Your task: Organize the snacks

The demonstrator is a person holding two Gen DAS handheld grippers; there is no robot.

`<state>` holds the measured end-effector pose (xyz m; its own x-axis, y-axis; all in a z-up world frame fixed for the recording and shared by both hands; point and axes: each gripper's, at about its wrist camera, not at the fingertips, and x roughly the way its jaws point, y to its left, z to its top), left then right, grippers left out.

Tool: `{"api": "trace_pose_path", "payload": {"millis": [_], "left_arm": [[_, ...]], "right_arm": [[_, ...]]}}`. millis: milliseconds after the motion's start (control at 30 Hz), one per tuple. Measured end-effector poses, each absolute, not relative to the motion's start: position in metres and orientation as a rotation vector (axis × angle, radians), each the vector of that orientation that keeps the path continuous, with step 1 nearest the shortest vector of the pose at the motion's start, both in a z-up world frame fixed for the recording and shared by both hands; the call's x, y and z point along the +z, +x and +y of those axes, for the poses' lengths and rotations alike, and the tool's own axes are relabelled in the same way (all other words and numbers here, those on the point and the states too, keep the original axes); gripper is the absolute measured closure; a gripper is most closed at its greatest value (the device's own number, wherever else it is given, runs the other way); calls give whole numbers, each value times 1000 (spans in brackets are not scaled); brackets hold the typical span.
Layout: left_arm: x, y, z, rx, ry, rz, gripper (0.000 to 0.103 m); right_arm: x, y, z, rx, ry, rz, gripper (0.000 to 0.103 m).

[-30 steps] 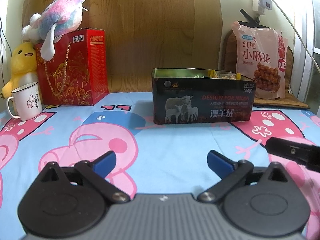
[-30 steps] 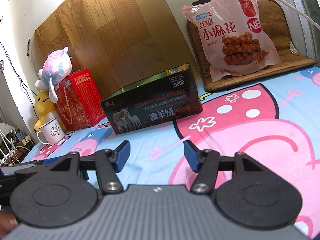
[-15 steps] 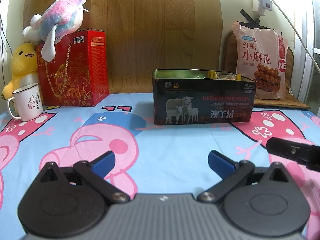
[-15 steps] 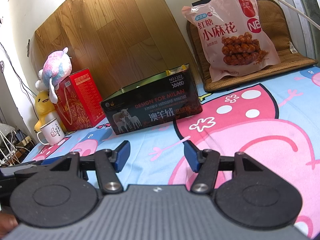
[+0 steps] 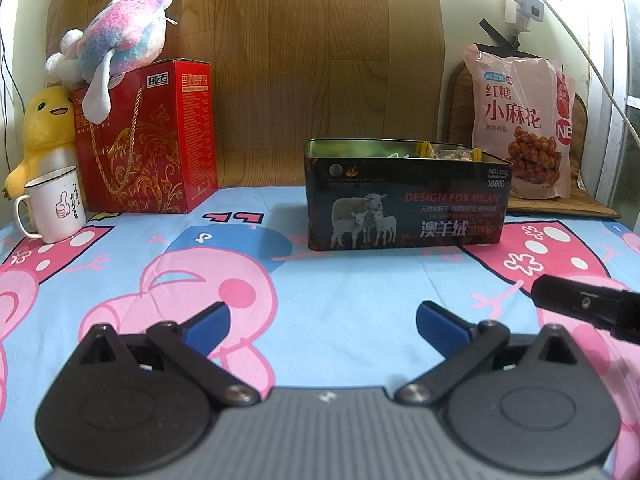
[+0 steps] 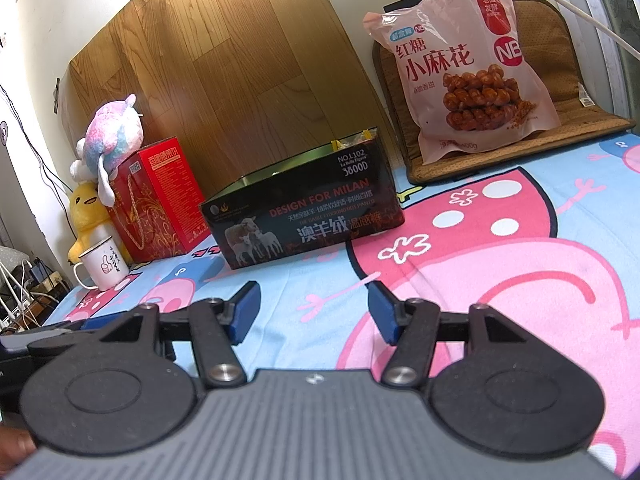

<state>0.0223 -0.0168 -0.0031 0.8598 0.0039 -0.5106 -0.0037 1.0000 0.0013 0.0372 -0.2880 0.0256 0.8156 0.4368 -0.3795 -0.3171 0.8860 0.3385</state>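
1. Left wrist view: the dark tin box with the sheep picture has its lid off, and some snack packets poke up at its right end, yellow bits and something light-coloured. Can't make out what they are.
2. White mug sits near the left edge of the bed, which has a cartoon pig sheet. Can't see into it from this angle.
3. Red gift box stands at the back left with a pastel plush flopped on top and a yellow duck plush beside it.
4. Left tool has its jaws spread wide with nothing between them, just bare sheet. The tin is straight ahead of it, well apart.
5. Right tool is parted about halfway, also empty. From there the tin is ahead and slightly left, not touching anything.
6. Big pink snack bag leans upright on a woven mat at the back right corner of the bed, right of the tin and far from both tools. It's got red Chinese lettering and a photo of brown twisted dough sticks, looks sealed and puffy.
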Motion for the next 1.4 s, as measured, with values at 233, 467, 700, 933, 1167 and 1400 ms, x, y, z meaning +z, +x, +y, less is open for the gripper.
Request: {"api": "trace_pose_path", "payload": {"millis": [233, 467, 700, 933, 1167, 1400], "left_arm": [[-3, 23, -18, 17, 7, 545, 0], [-4, 24, -19, 38, 12, 553, 0], [-5, 27, -17, 60, 2, 570, 0], [-3, 23, -15, 63, -4, 550, 0], [1, 13, -15, 9, -11, 539, 0], [-2, 4, -32, 56, 93, 565, 0]], "right_arm": [[26, 37, -288, 406, 266, 467, 41], [25, 37, -286, 403, 264, 469, 41], [25, 38, -286, 409, 254, 478, 40], [25, 39, -286, 410, 250, 485, 39], [25, 39, -285, 409, 248, 487, 37], [25, 39, -286, 407, 246, 488, 36]]}}
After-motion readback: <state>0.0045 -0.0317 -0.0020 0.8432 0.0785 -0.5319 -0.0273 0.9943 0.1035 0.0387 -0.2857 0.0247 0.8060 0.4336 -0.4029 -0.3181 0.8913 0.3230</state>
